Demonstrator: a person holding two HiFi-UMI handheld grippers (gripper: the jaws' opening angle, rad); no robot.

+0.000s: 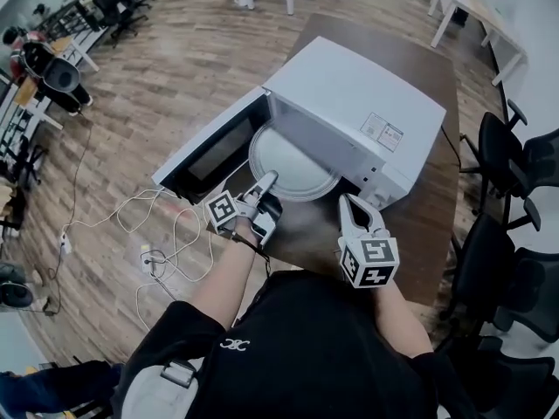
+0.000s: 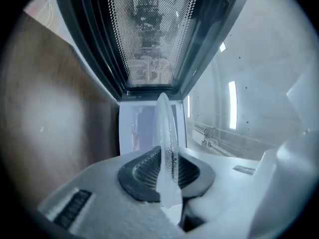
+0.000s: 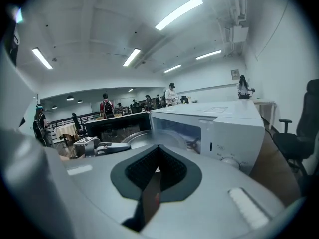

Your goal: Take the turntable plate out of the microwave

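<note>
The white microwave (image 1: 358,94) stands on a brown table with its door (image 1: 210,151) swung open to the left. The round glass turntable plate (image 1: 293,160) sticks partly out of the cavity, roughly level. My left gripper (image 1: 265,182) is shut on the plate's near rim. In the left gripper view the plate (image 2: 167,148) shows edge-on, pinched between the dark pads of my left gripper (image 2: 167,180). My right gripper (image 1: 358,206) hovers in front of the microwave's control panel, jaws together and empty. In the right gripper view, beyond my right gripper (image 3: 157,176), I see the microwave (image 3: 214,128) and the plate (image 3: 137,136).
The brown table (image 1: 437,182) runs on to the right of the microwave. Black office chairs (image 1: 515,164) stand along its right side. White cables and a power strip (image 1: 157,243) lie on the wooden floor at the left. Desks and people are far off.
</note>
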